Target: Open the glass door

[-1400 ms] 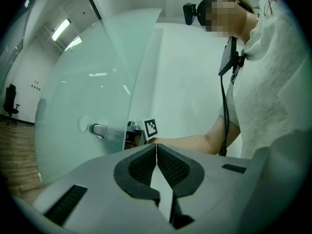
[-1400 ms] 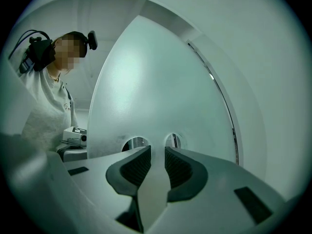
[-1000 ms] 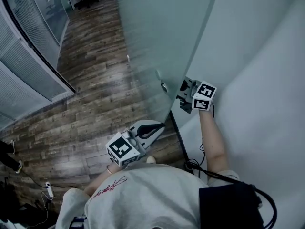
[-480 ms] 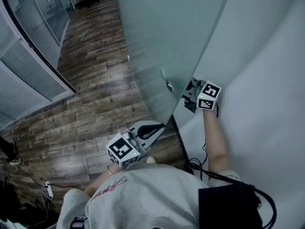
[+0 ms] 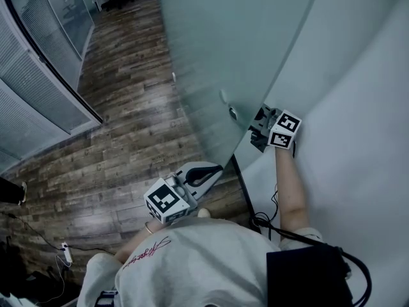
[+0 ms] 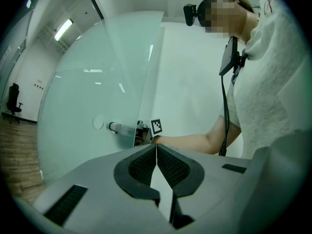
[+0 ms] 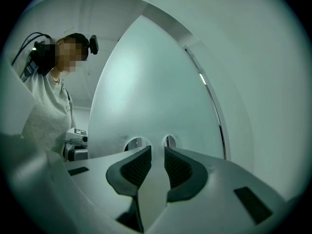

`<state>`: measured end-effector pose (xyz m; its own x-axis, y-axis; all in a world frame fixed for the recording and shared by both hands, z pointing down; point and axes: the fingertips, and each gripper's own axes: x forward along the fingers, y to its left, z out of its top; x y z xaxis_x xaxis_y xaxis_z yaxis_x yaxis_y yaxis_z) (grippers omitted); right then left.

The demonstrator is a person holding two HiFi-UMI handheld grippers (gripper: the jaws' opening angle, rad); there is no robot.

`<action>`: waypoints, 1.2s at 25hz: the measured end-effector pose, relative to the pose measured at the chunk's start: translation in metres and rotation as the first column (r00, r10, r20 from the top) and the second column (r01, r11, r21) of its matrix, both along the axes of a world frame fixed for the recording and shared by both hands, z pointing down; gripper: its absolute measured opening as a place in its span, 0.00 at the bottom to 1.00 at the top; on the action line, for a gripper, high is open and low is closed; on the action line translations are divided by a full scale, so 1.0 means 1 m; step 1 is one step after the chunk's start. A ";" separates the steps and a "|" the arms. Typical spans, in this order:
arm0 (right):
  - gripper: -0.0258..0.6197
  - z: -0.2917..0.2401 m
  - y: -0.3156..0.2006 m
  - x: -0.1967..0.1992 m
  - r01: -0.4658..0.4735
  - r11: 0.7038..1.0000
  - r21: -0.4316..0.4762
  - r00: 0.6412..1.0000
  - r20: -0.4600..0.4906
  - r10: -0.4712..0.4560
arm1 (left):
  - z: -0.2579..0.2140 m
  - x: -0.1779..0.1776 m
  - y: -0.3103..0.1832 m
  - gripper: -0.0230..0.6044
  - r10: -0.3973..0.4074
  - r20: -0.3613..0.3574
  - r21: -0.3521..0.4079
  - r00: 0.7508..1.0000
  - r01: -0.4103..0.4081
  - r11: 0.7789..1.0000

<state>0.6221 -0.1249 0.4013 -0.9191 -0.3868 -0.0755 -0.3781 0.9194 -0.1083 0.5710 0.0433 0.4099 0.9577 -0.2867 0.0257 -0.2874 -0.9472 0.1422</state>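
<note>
As only its view shows, left hand-held gripper [image 6: 156, 146] is closed.

The person wears a light grey short-sleeved shirt [image 5: 204, 261] with red script [image 5: 146, 253] near the left shoulder. A black pouch [image 5: 307, 277] sits at the right side, and a black cable [image 5: 261, 222] loops from it. The left gripper [image 5: 211, 170] is pale grey with dark ribbed pads [image 6: 142, 165]. Its cube [image 5: 167, 200] is white with black square markers. The right gripper [image 5: 258, 130] bears a like cube [image 5: 285, 130].
</note>
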 end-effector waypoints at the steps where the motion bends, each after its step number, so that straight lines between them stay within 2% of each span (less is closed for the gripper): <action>1: 0.18 0.002 0.000 0.003 -0.006 1.000 -0.005 1.000 0.004 0.006 | 0.001 -0.001 -0.001 0.07 -0.001 0.003 -0.004 1.000 0.001 1.000; 6: 0.12 0.016 0.013 0.016 -0.057 0.998 -0.026 0.998 -0.028 0.056 | 0.004 -0.009 0.000 0.07 0.013 -0.012 0.003 1.000 -0.013 1.000; 11: 0.09 0.006 0.044 0.030 -0.156 0.988 -0.016 0.987 0.045 0.156 | 0.002 -0.029 0.000 0.07 0.024 -0.020 0.016 1.000 -0.024 1.000; 16: 0.08 0.006 0.090 0.032 -0.230 0.973 -0.027 0.967 0.101 0.232 | 0.003 -0.038 0.009 0.07 0.076 -0.019 -0.001 0.997 -0.076 0.997; 20: 0.08 0.001 0.122 0.015 -0.262 0.965 -0.010 0.961 0.089 0.262 | -0.005 -0.049 0.011 0.07 0.112 -0.033 0.012 0.993 -0.112 0.994; 30: 0.08 -0.017 0.172 -0.058 -0.250 0.967 0.046 0.967 0.057 0.247 | -0.014 -0.094 0.011 0.07 0.117 -0.041 0.017 0.992 -0.116 0.993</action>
<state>0.5645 0.0472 0.3847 -0.7893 -0.5966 -0.1456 -0.5904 0.8024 -0.0872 0.4765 0.0545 0.3964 0.9848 -0.1729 -0.0182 -0.1689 -0.9760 0.1373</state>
